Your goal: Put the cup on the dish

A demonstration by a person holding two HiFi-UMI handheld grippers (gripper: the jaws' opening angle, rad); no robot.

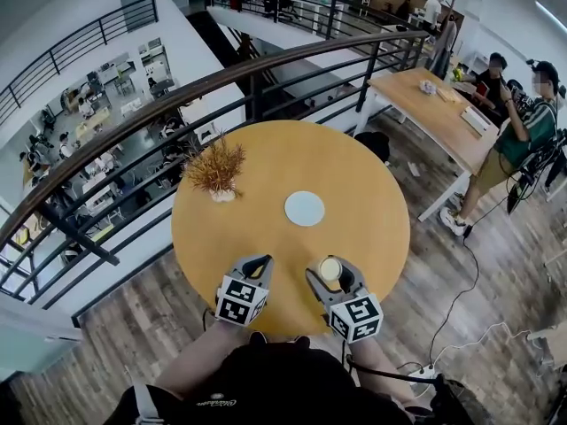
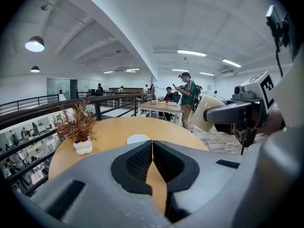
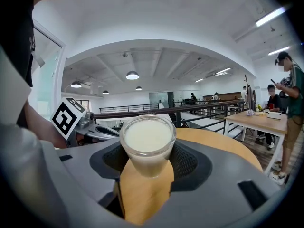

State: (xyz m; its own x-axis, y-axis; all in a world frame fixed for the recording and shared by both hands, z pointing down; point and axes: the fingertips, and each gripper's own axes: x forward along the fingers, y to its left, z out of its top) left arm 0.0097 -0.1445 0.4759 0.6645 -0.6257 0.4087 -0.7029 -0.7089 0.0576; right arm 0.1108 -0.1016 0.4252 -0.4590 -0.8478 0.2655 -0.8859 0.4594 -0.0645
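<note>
The cup [image 3: 147,144], full of pale liquid, is clamped in the right gripper [image 1: 331,273] near the front edge of the round wooden table [image 1: 363,171]. The left gripper [image 1: 256,262] is held beside it, jaws pressed together. A potted plant [image 1: 215,168] is set left of the dish [image 1: 304,208]; a railing [image 1: 177,87] is seen behind.

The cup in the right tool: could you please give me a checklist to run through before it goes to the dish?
1. Cup sits between the pads of the right tool, touched on both sides: ok.
2. Cup upright, its pale filling level near the brim: ok.
3. Dish bare, nothing on it: ok.
4. Table between cup and dish free; the plant stands off to the dish's left: ok.
5. Left tool shut, empty, beside the route rather than across it: ok.
6. Cup already lifted off the table: cannot tell.
</note>
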